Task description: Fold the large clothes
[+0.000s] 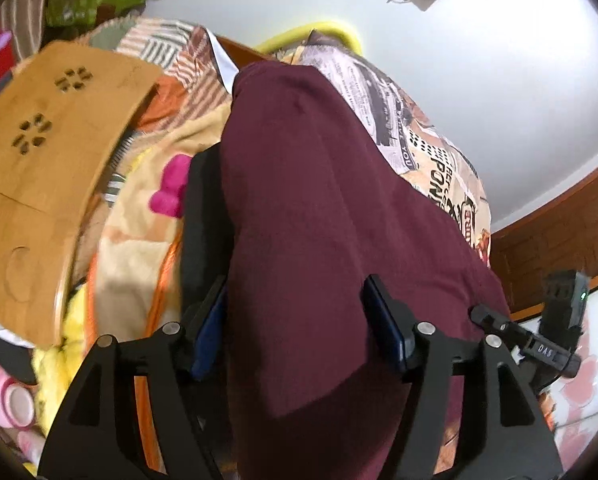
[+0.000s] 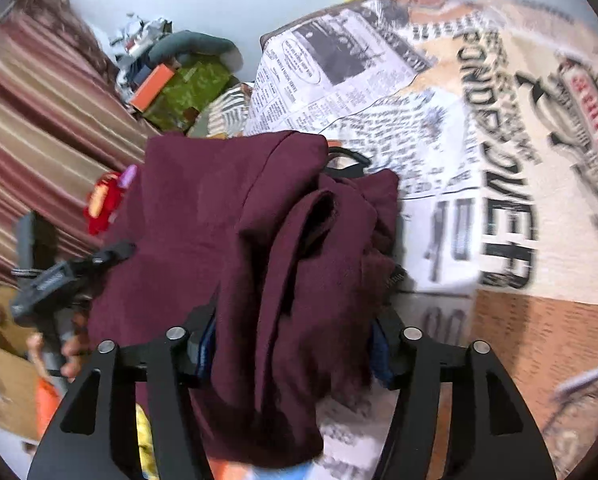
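Note:
A maroon garment [image 1: 319, 220] hangs across the left wrist view and fills the gap between my left gripper's [image 1: 295, 320] blue-padded fingers [image 1: 383, 320], which are set wide and press on the cloth. In the right wrist view the same maroon garment [image 2: 227, 232] is bunched in thick folds between my right gripper's [image 2: 295, 340] fingers, which hold it above a newspaper-print bed sheet [image 2: 479, 140]. The other gripper [image 2: 55, 280] shows at the left of that view, next to the cloth.
A wooden lap table [image 1: 39, 140] lies at the left on plush blankets [image 1: 139, 240]. A wooden headboard [image 1: 559, 232] runs at the right. Striped curtain [image 2: 31, 120] and cluttered boxes [image 2: 171, 84] stand beyond the bed. A white wall is behind.

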A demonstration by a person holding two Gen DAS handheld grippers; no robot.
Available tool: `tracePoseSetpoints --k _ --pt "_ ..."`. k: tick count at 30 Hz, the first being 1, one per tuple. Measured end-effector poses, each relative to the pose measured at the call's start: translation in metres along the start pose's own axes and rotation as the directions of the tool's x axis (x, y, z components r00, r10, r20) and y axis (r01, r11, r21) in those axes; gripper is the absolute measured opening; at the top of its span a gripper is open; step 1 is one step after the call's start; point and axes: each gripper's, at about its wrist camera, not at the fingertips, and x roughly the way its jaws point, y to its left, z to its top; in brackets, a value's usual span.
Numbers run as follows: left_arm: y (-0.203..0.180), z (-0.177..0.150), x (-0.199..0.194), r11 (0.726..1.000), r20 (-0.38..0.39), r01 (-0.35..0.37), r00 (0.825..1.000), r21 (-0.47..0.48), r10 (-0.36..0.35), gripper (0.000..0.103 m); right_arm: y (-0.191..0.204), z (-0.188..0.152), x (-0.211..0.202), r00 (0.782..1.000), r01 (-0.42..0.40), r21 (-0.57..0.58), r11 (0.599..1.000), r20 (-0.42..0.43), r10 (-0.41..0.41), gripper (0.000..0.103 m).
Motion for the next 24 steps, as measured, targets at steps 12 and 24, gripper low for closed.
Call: tracePoseSetpoints --k 12,24 --pt "-0.027 -0.094 -0.061 0.962 0.029 -0.233 0.972 0.144 0.231 0.072 0.037 -0.047 -0.078 0.977 0.206 -0.183 0.961 0.085 -0.194 0.064" --pt "-0.127 -0.149 -0.239 0.942 0.451 -0.239 0.886 0.235 0.112 0.072 0.128 -0.096 -0.222 0.89 0.158 -0.304 0.939 0.456 -0.003 0.065"
